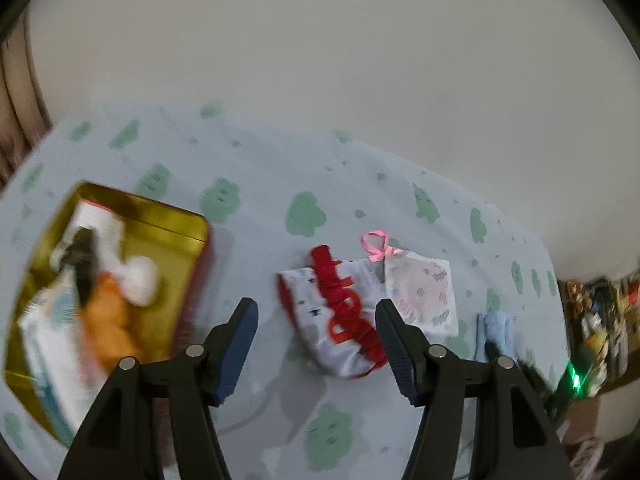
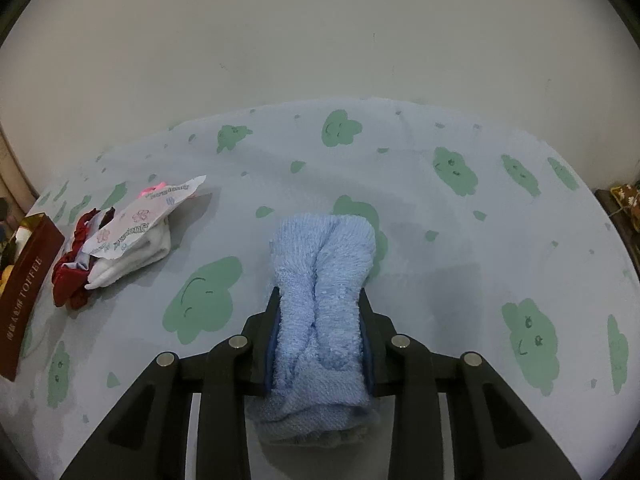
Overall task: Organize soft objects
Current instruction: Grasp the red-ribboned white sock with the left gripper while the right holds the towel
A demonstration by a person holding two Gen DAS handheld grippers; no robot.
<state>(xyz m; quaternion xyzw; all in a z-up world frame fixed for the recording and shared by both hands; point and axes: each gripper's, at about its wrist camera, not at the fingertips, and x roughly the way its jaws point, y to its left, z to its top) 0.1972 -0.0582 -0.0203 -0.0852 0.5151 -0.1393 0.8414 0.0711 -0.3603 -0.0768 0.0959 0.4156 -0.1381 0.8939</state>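
My right claw is clenched on the blue towel, pinching its folded middle while the free end rests on the bench, well right of the gold tin. My left claw is released, jaws wide apart above the red-and-white garment, just right of the tin. The towel appears light, thick and compressible; a mid-fold grip should prevent unrolling. The garment looks limp; I should take it at the bunched red band.
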